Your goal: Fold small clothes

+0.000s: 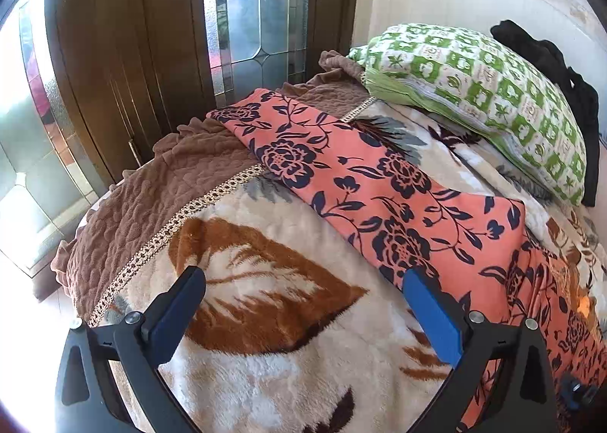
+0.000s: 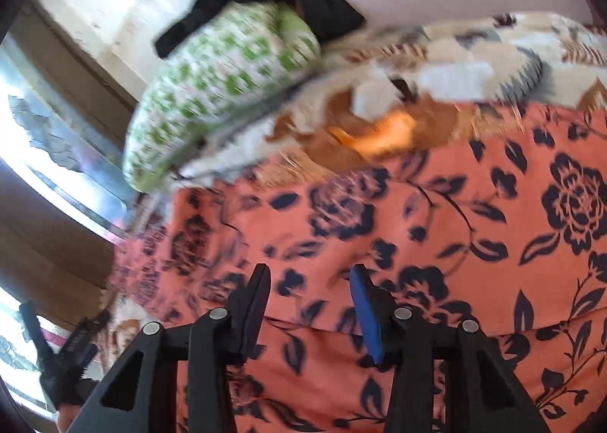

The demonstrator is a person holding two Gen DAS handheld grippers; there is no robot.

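Garment: a coral floral-print garment, navy roses and vines on it, lies spread in a long band on the plush blanket; its far end reaches the blanket's brown quilted border.
Blanket: cream with large brown leaf shapes, covering the bed beneath the garment.
Pillow: a green-and-white patterned pillow rests on the blanket just beyond the garment, near the wall.
Dark cloth: a black bundle sits behind the pillow, touching it.
Door: a wooden door with leaded glass panels stands past the garment's far end.
Left gripper: jaws spread wide and empty; it hovers over the blanket beside the garment, its blue-padded finger at the garment's near edge.
Right gripper: jaws partly parted, nothing pinched between the pads; it hangs directly over the garment, above a crease in the fabric.
Image quality: the right wrist view is motion-blurred, pillow and blanket smeared.
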